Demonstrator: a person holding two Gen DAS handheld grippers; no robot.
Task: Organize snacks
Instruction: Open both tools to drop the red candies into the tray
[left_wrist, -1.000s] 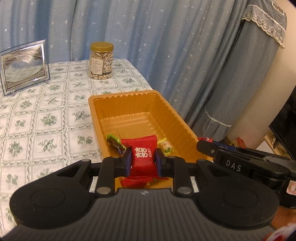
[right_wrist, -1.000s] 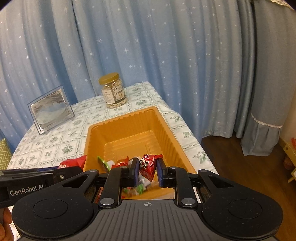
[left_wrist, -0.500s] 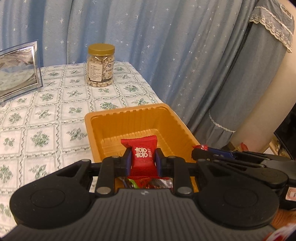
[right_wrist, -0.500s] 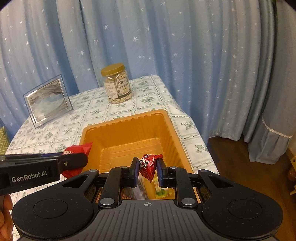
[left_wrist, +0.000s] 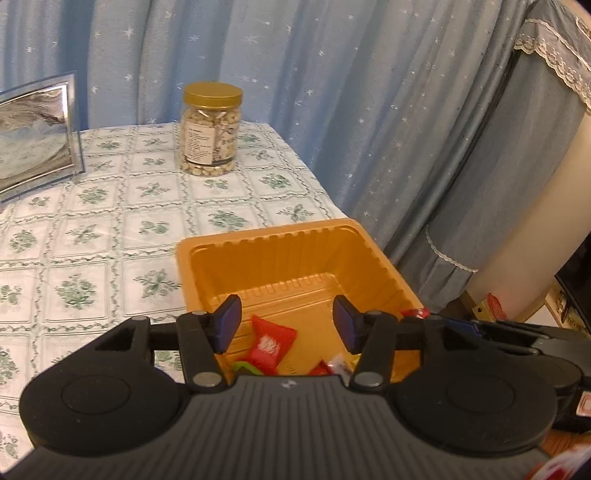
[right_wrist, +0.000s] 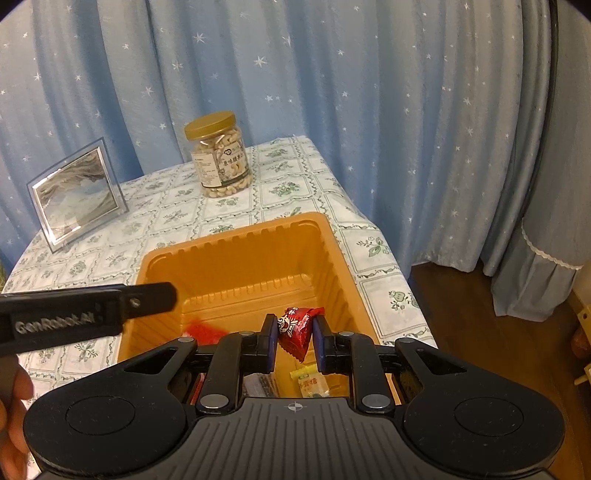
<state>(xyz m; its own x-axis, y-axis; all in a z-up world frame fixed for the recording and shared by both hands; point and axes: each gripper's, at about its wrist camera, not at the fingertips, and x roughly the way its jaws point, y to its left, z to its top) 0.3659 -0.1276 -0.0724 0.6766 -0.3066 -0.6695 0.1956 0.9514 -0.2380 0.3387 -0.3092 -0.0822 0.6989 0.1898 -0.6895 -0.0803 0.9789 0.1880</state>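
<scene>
The left gripper (left_wrist: 287, 325) is spreading its jaws over the orange tray (left_wrist: 275, 236), and nothing is sitting between them now: the red candy with white print (left_wrist: 271, 345) is lying loose below them, blurred, on or just above the tray floor among other wrappers. The right gripper (right_wrist: 294, 339) is pinching a red candy with a cartoon face (right_wrist: 297, 328), its jaws pressed together on the wrapper's middle, and it is hovering over the near end of the same tray.

The step in hand is judged to be dropping both sweets into the tray. To do it well, the left gripper should be kept wide and drawn back clear of the tray wall, so a finger is not dragging the wrapper out again. The right gripper should be brought a little further over the tray's bare middle before letting go, because the near end is already crowded with a yellow-and-green candy (right_wrist: 309, 384) and others. The tray is sitting at the tabletop's right edge, so any nudge toward that side is risking a slide off. The nut jar (left_wrist: 211, 129) and the picture frame (left_wrist: 35, 134) are standing well apart, toward the far edge.
</scene>
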